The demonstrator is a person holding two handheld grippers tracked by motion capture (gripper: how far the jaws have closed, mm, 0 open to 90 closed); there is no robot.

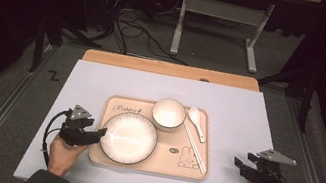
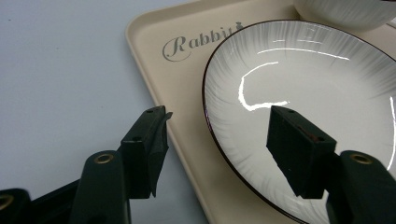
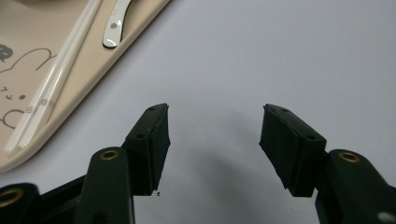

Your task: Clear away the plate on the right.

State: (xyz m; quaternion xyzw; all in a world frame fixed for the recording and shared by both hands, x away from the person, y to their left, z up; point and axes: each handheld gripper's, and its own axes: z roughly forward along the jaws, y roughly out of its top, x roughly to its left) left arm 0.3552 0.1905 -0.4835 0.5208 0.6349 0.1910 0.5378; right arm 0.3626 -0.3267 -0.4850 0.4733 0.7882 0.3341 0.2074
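- Fingers (image 2: 149, 140) of the left gripper (image 2: 217, 135) are spread, one over the tray's left rim and the other above the plate (image 2: 303, 93); the plate's dark edge lies between them, and no pad is seen pressing on it.
- Fingers (image 3: 152, 140) of the right gripper (image 3: 215, 140) are held apart over bare white table (image 3: 280, 56), with nothing between them.
- The plate is seated in the near-left part of the beige tray (image 1: 188, 169), just beside the left gripper (image 1: 97, 135).
- A small bowl (image 1: 168, 114) is placed behind the plate, touching or nearly so.
- Chopsticks (image 1: 194, 145) and a spoon (image 1: 196, 120) are laid along the tray's right side.
- The right gripper (image 1: 239, 165) is kept well apart from the tray.
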